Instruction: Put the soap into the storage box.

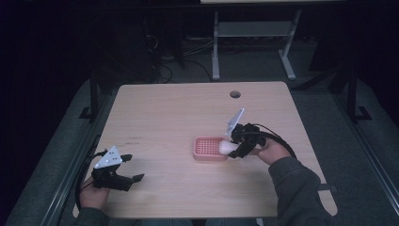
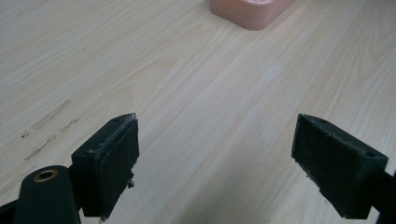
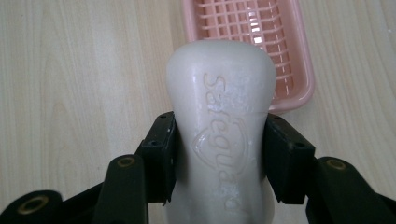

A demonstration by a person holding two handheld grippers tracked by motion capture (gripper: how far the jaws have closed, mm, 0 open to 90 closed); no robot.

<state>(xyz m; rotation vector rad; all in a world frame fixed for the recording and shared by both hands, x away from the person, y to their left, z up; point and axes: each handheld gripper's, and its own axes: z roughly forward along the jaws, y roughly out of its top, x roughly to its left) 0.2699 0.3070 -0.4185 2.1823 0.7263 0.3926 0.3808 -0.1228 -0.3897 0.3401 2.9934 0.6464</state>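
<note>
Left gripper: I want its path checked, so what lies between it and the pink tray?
Only bare table between the left gripper and the tray, seen in the high view.

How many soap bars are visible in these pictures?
1. The white soap bar is clamped in the right hand-held gripper, just above the near right edge of the pink soap dish. No other bar is visible.

You are seeing the pink soap dish being cut off by the top edge in the left gripper view. The white soap bar is hiding the dish's near rim, its lower end running off the bottom edge.
</note>
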